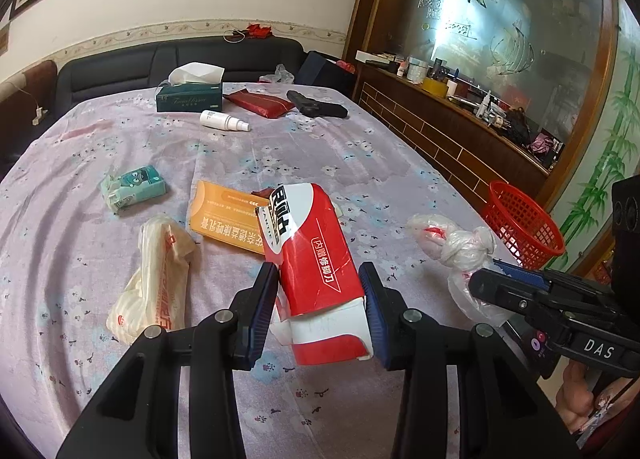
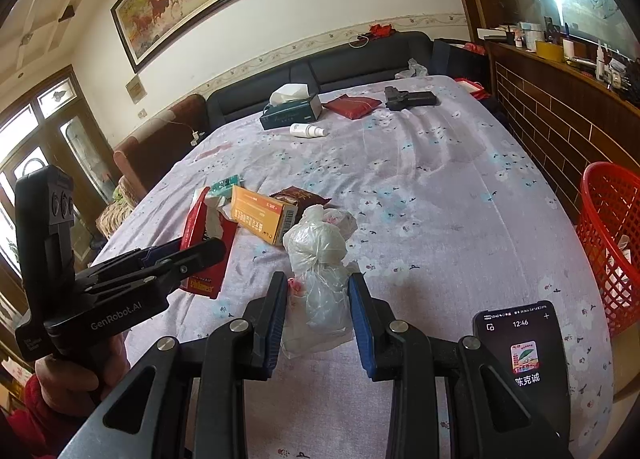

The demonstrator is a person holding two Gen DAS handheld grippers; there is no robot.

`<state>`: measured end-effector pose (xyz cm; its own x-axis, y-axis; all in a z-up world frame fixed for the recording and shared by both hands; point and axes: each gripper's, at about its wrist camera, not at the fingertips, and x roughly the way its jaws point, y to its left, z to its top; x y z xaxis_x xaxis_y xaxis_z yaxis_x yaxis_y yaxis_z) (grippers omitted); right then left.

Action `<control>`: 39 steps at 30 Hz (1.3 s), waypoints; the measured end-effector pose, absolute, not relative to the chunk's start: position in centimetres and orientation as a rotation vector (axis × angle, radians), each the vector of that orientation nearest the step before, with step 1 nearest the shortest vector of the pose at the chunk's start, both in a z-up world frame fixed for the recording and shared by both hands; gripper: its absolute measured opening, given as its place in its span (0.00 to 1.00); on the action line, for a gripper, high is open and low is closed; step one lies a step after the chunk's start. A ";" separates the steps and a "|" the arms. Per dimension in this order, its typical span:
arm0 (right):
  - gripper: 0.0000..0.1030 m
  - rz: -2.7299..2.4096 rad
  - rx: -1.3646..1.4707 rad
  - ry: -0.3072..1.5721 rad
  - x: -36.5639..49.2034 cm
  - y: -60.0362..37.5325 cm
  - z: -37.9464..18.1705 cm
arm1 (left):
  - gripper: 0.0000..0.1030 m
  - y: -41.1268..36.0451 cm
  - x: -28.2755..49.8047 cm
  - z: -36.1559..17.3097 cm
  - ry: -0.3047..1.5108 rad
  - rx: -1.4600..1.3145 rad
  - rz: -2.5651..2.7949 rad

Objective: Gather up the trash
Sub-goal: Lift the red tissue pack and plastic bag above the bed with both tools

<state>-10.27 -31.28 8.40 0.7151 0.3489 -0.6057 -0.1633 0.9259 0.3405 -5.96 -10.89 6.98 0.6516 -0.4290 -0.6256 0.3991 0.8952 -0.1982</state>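
Left claw (image 1: 320,307) grips the red carton (image 1: 316,259); right claw (image 2: 318,313) stands open around the plastic bag (image 2: 320,259). Next: close, carry both rightward to the red basket (image 2: 612,243).

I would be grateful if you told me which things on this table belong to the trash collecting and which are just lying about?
Belongs to the job:
- red and white box, between the left gripper fingers
- knotted plastic bag, between the right gripper fingers
- orange box
- cream bag
- red basket

Likely just lying about:
- green tissue box
- white spray bottle
- phone
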 end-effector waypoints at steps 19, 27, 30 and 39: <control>0.33 0.264 0.262 0.716 -11.1 -31.2 9.2 | 0.39 -12.3 -7.1 7.0 0.673 0.064 -0.398; 0.33 0.268 0.256 0.718 -11.0 -30.9 9.4 | 0.39 -12.7 -7.4 7.0 0.660 0.093 -0.382; 0.33 0.269 0.255 0.717 -11.0 -31.0 9.5 | 0.39 -12.8 -7.4 7.0 0.660 0.092 -0.383; 0.33 0.260 0.269 0.712 -10.9 -31.5 9.5 | 0.39 -13.8 -7.3 6.9 0.667 0.113 -0.395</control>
<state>-10.88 -31.54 9.54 0.7283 0.3232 -0.6043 -0.1418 0.9338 0.3285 -7.27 -13.83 6.93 0.7147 -0.3200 -0.6219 0.3917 0.9198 -0.0232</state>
